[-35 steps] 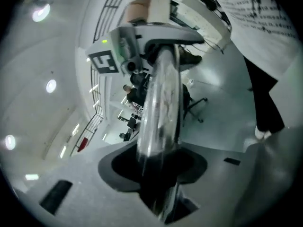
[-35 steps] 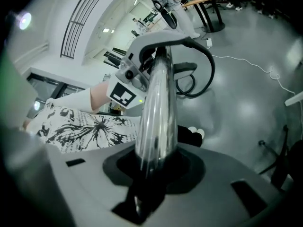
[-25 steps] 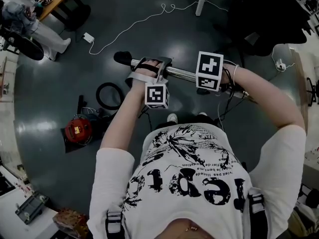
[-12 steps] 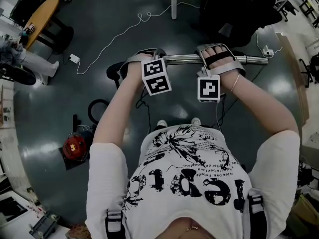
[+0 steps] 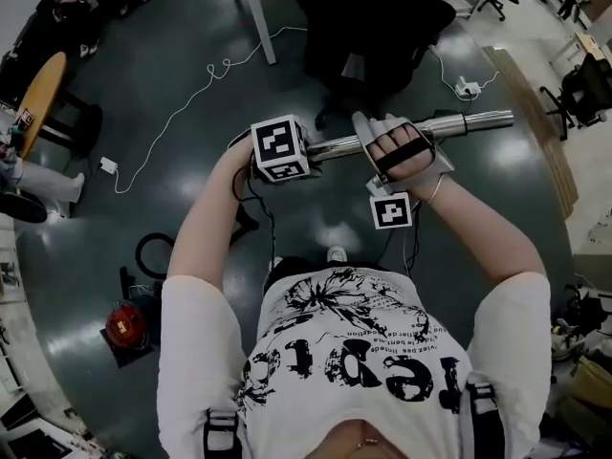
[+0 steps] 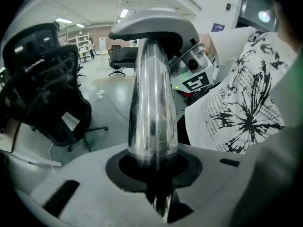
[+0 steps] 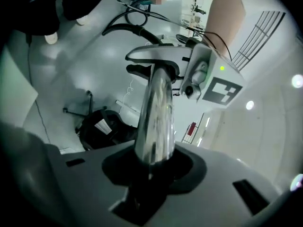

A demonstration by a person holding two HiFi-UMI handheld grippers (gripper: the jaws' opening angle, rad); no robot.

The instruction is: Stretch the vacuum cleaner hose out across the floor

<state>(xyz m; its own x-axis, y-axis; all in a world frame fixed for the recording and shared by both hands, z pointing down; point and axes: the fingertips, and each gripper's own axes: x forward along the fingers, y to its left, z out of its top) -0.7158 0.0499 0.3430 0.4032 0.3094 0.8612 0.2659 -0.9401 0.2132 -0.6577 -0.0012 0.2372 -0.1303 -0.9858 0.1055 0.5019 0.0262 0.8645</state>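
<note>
Swung round to a new way since a second ago: both hands, and with them the shiny tube (image 5: 335, 144), now lying left to right in front of the person, free end aimed right. Left tool (image 6: 152, 162) clamped narrow on the tube, near its hose end. Right tool (image 7: 150, 164) gripping further along, jaws just eased a bit wider, tube still held between them. Down on the floor (image 5: 172, 180) at the left: black hose (image 5: 137, 256) curled in a ring, near the red cleaner (image 5: 124, 324). Nearest to the hose: left hand. Best way to pull, probably: off to the right, away from the cleaner. Further out, open floor with a white cable (image 5: 191, 89). Furthest, a black chair (image 5: 368, 27) and a table leg (image 5: 256, 22) to steer clear of.
</note>
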